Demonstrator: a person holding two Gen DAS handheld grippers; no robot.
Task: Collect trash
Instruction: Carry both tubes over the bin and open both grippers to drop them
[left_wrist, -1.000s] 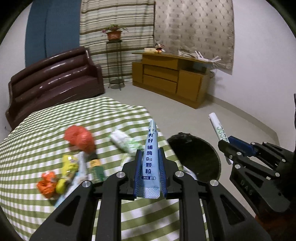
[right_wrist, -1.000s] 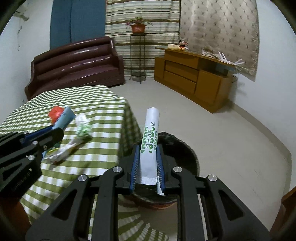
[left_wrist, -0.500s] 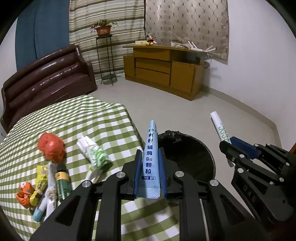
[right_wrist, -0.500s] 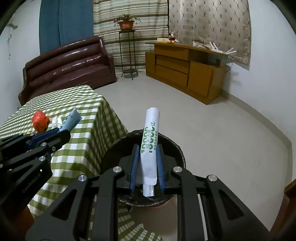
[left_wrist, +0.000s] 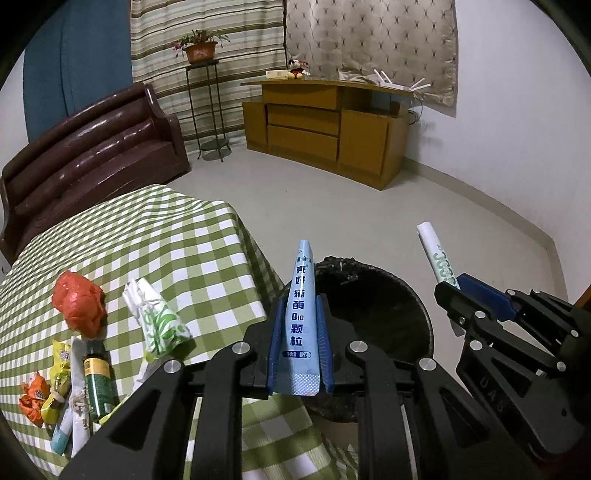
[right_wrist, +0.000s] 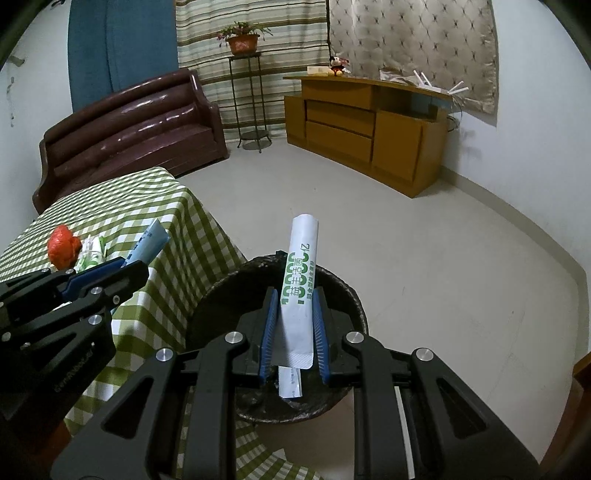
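Observation:
My left gripper (left_wrist: 300, 325) is shut on a light blue sachet (left_wrist: 300, 317) and holds it over the near rim of the black trash bin (left_wrist: 373, 306). My right gripper (right_wrist: 294, 314) is shut on a white sachet with green print (right_wrist: 300, 280), above the bin (right_wrist: 229, 291). The right gripper also shows in the left wrist view (left_wrist: 448, 291), and the left gripper in the right wrist view (right_wrist: 122, 267). On the green checked table (left_wrist: 166, 236) lie a red crumpled bag (left_wrist: 77, 302), a white-green wrapper (left_wrist: 159, 321), a small green bottle (left_wrist: 98, 384) and several small wrappers (left_wrist: 48, 398).
The bin stands on the floor against the table's right edge. A brown sofa (left_wrist: 92, 155) stands behind the table, a plant stand (left_wrist: 207, 110) and a wooden cabinet (left_wrist: 328, 125) along the back wall. The pale floor (right_wrist: 443, 258) stretches right of the bin.
Both grippers have swung right from the table toward the bin, each still holding its sachet. The table trash has slid left in the views.

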